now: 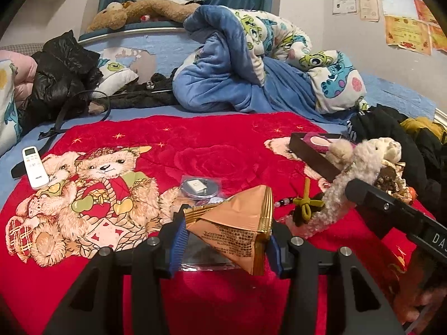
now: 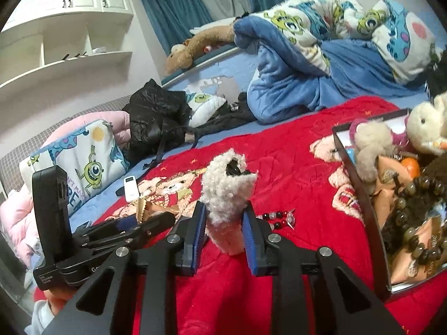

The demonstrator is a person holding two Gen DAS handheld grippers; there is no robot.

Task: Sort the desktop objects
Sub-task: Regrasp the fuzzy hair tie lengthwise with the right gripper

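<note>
Left gripper (image 1: 223, 240): we pinch one crinkled orange-gold foil snack packet (image 1: 237, 223) above the red blanket (image 1: 223, 150).
Right gripper (image 2: 223, 234): jaws clamp one fluffy cream fleece hair claw (image 2: 226, 192).
Open room: bare blanket beyond.
Right view only: dark box (image 2: 360, 195), rim near, holding toys and beads.
Far left: one white remote (image 1: 33, 167).

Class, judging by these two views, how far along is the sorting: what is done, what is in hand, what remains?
Done: plush toys and beads lie in the box. In hand: the left gripper holds a snack packet, the right gripper a fluffy hair clip. Left: remote, bead string, green hair tie.
</note>
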